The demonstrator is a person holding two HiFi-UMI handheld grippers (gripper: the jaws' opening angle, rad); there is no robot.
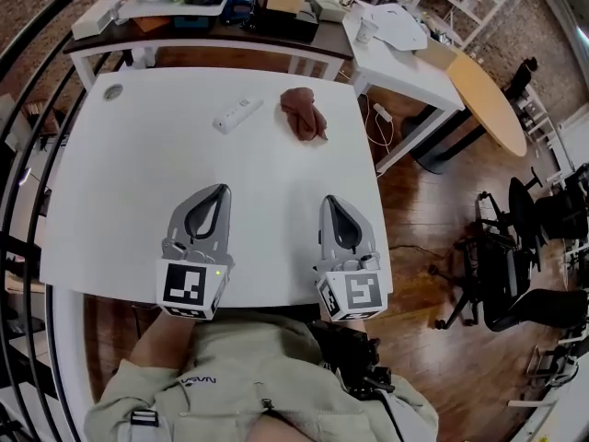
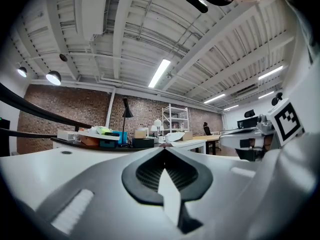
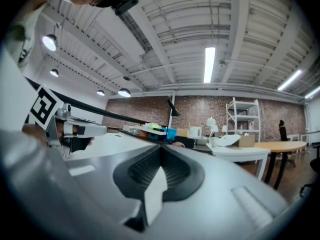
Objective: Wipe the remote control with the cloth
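We hold the left claw (image 1: pixel 220 191) and right claw (image 1: pixel 329 202) at the table's (image 1: pixel 120 201) near edge, both pinched tight on nothing. Wiping seems not yet begun: the remote (image 1: pixel 237 115) lies well ahead at eleven o'clock, the cloth (image 1: pixel 305 114) at one.

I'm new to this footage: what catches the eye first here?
The grey left gripper and right gripper, both shut and empty, point across the white table from its near edge. At the far side lie a white bar-shaped remote control and, right of it, a crumpled reddish-brown cloth.
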